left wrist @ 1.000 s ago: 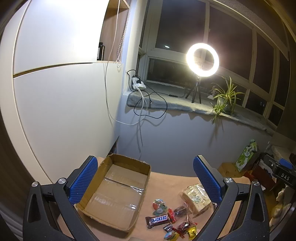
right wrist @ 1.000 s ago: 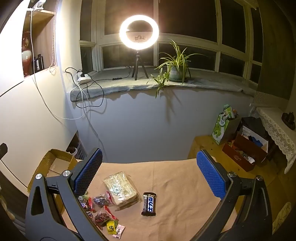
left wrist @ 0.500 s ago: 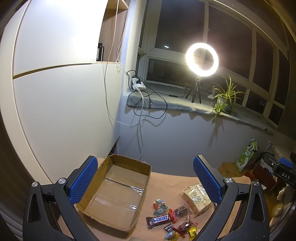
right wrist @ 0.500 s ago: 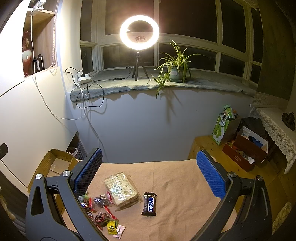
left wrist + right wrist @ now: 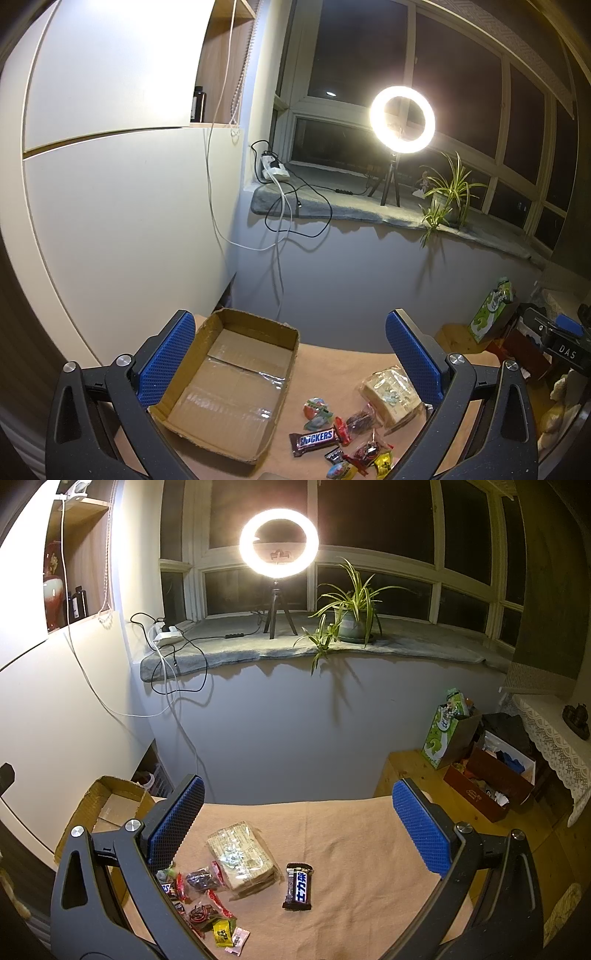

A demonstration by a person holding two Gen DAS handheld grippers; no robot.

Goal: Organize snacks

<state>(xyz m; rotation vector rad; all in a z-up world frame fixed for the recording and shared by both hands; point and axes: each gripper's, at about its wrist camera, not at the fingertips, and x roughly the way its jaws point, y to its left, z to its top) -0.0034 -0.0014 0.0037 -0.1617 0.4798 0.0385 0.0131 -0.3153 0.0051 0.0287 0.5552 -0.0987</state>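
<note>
Snacks: Snickers bar (image 5: 313, 441), clear-wrapped block (image 5: 241, 856), dark bar (image 5: 298, 886) lying loose on table (image 5: 354, 834), beside cardboard box (image 5: 229, 384).
Left gripper (image 5: 290, 358): jaws spread, holding nothing.
Right gripper (image 5: 297, 830): jaws spread, holding nothing, above table.

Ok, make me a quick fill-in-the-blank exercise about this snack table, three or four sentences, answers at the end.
1. The open brown cardboard box holds ___ snacks.
2. The brown Snickers bar lies on the beige tablecloth, to the ___ of the box in the left wrist view.
3. The jaws of the right hand-held gripper stand ___.
4. The dark chocolate bar with blue-and-white lettering lies ___ from the other snacks.

Missing words: no; right; open; apart
</note>
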